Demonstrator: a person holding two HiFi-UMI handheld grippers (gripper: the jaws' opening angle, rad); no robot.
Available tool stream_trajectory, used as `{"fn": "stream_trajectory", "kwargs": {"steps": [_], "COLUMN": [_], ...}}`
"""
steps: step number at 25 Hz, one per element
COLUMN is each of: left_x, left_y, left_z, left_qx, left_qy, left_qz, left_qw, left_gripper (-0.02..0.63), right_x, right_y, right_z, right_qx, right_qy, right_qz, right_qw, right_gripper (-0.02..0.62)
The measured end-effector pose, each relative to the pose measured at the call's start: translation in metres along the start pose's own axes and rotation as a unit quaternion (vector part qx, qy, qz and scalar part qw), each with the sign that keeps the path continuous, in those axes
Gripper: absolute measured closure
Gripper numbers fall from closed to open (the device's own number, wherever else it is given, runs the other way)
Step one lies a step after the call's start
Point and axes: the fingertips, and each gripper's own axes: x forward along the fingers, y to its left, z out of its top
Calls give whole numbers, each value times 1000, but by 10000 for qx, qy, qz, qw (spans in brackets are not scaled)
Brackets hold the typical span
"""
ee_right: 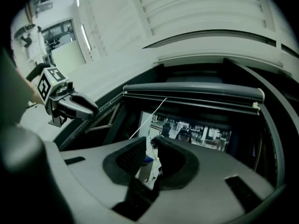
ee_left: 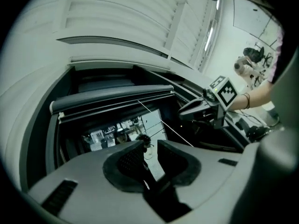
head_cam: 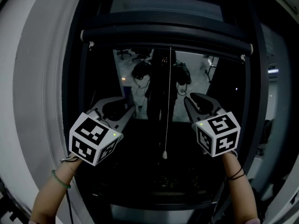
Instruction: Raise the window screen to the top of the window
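The window screen (head_cam: 166,36) is a dark roll along the top of the window, also seen in the left gripper view (ee_left: 112,97) and the right gripper view (ee_right: 191,91). Its thin white pull cord (head_cam: 168,101) hangs down the middle and ends in a small white knob (head_cam: 165,155). My left gripper (head_cam: 125,110) is left of the cord and my right gripper (head_cam: 194,101) is right of it, both apart from it. Each stands open with nothing between its pads (ee_left: 133,160) (ee_right: 131,157).
The dark window glass (head_cam: 140,78) reflects a person and a lit room. A dark frame (head_cam: 252,101) and pale wall (head_cam: 42,78) surround the window. A dark sill (head_cam: 163,190) lies below. A slatted white ceiling (ee_left: 140,17) is overhead.
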Motion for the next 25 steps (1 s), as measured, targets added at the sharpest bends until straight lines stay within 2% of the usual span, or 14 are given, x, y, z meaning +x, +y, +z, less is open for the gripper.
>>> {"fn": "stream_trajectory", "kwargs": {"steps": [6, 10, 15, 21, 25], "left_x": [-67, -116, -166, -221, -266], "left_y": [-60, -101, -175, -276, -333], "left_z": [-63, -102, -148, -195, -204], "left_qx": [-720, -1354, -2040, -2460, -2789], "left_qy": [201, 356, 606, 1107, 1434], "left_qz": [-207, -265, -487, -816, -909], "left_qw": [9970, 9898, 9759, 9595, 9452], "left_gripper": [526, 526, 525, 526, 525], "right_x": [-62, -112, -187, -265, -321], "right_y": [77, 137, 211, 286, 326], "right_z": [-57, -96, -142, -190, -204], "right_qx": [535, 941, 1211, 1916, 2215], "right_qy": [282, 618, 1267, 1779, 2039], "right_qz": [170, 281, 301, 327, 350], "right_qw": [9980, 9932, 9841, 9647, 9530], "right_gripper": [529, 529, 529, 529, 529]}}
